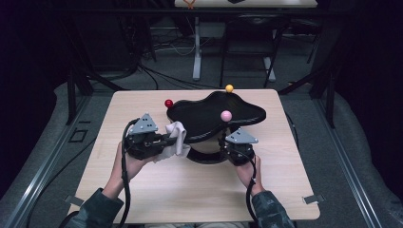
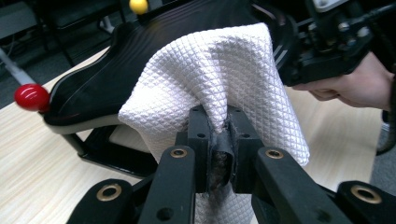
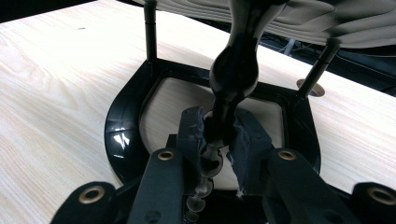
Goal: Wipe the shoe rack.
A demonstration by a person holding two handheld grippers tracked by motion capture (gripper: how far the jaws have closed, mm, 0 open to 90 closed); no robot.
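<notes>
A black wavy-edged tray (image 1: 209, 113) stands raised on a black stand in the middle of the wooden table (image 1: 142, 190). My left gripper (image 1: 168, 141) is shut on a white quilted cloth (image 1: 177, 137), which drapes against the tray's left edge. In the left gripper view the cloth (image 2: 219, 79) bunches between the jaws of my left gripper (image 2: 219, 140) and covers part of the tray (image 2: 154, 42). My right gripper (image 1: 227, 142) is shut on the stand's black turned post (image 3: 233, 74) under the tray, its jaws (image 3: 219, 135) pinching the post's narrow neck above the base ring (image 3: 122, 126).
Three coloured balls sit on the tray's rim: red (image 1: 168, 103) at the left, yellow (image 1: 229, 88) at the back, pink (image 1: 226, 115) at the front. Table legs and cables stand on the floor behind the table. Bare tabletop lies along the near edge.
</notes>
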